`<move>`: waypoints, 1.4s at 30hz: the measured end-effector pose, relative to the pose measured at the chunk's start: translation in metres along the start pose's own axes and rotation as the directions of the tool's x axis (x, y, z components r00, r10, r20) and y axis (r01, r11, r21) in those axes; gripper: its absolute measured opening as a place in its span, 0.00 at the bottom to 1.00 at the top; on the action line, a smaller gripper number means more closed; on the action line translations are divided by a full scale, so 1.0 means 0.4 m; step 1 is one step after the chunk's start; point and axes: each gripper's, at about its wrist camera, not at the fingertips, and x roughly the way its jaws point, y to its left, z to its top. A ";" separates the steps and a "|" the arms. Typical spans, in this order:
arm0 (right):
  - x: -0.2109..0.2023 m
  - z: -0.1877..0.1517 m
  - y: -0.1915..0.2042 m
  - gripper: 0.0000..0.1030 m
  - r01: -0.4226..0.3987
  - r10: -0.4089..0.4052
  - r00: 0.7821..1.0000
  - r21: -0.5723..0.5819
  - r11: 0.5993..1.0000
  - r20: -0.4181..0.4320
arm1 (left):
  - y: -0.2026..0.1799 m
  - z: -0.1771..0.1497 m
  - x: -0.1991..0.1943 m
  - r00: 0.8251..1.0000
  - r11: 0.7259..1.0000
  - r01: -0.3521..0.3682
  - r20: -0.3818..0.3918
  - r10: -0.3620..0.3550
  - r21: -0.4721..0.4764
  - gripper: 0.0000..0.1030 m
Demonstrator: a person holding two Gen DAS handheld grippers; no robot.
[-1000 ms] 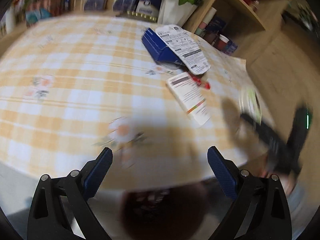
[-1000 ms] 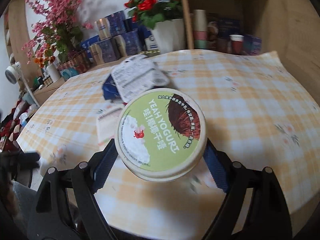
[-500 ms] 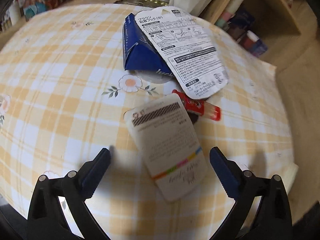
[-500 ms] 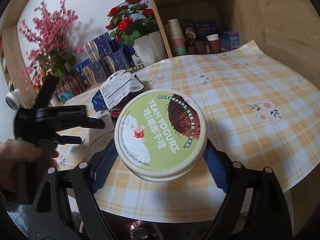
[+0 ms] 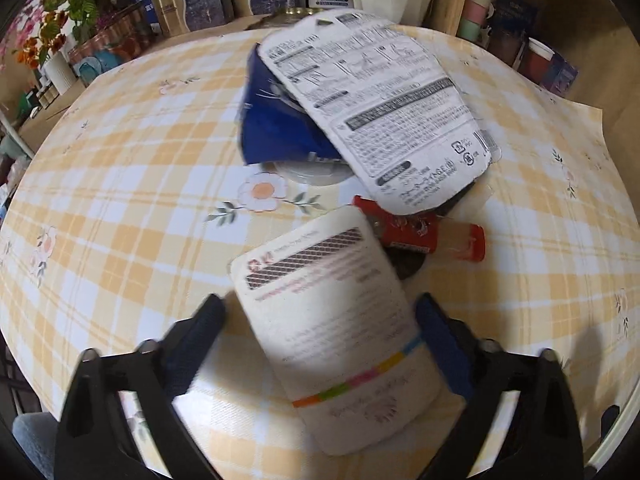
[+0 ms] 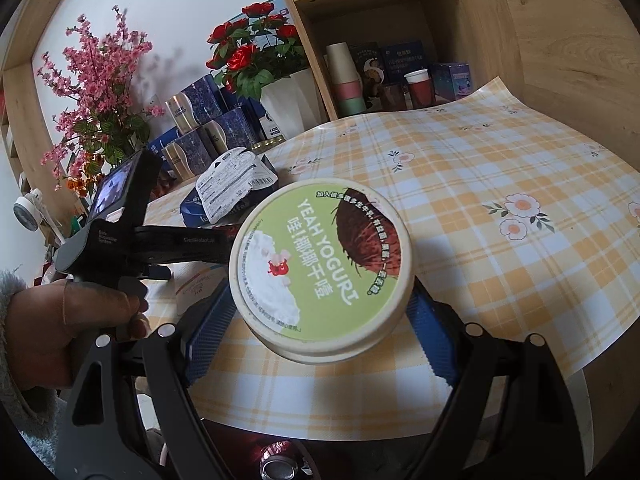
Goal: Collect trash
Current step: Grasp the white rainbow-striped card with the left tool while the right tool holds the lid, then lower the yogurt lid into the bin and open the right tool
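The left gripper is a matte black plastic frame of two angled arms with triangular cut-outs and round silver screw heads at the joints; its fingers carry dark blue, finely ribbed pads. The right gripper has the same build, with brighter blue cross-hatched pads. Seen from the right wrist camera, the left tool has a black pistol-style handle, small white lettering on its body and a small lit screen on top. The hand on it emerges from a fuzzy grey fleece sleeve.
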 end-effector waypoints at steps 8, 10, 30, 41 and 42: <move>0.011 -0.007 0.017 0.80 0.009 -0.010 1.000 -0.032 0.999 -0.013 | 0.106 -0.050 -0.062 0.980 0.979 0.200 -0.022 -0.199 0.046 0.62; 0.008 -0.008 0.025 0.80 0.016 -0.017 1.000 -0.044 0.999 -0.012 | 0.141 -0.067 -0.087 0.974 0.973 0.226 -0.017 -0.225 0.040 0.62; -0.110 -0.163 0.339 0.80 -0.241 0.127 0.934 -0.326 0.914 -0.335 | 0.450 -0.422 -0.369 0.886 0.887 0.448 0.078 -0.457 0.112 0.62; -0.069 -0.237 0.381 0.83 -0.257 0.059 0.874 -0.357 0.898 -0.482 | 0.514 -0.465 -0.376 0.875 0.882 0.470 0.113 -0.471 0.036 0.62; -0.071 -0.237 0.377 0.84 -0.273 0.085 0.869 -0.329 0.904 -0.488 | 0.505 -0.468 -0.371 0.876 0.882 0.469 0.101 -0.471 0.041 0.62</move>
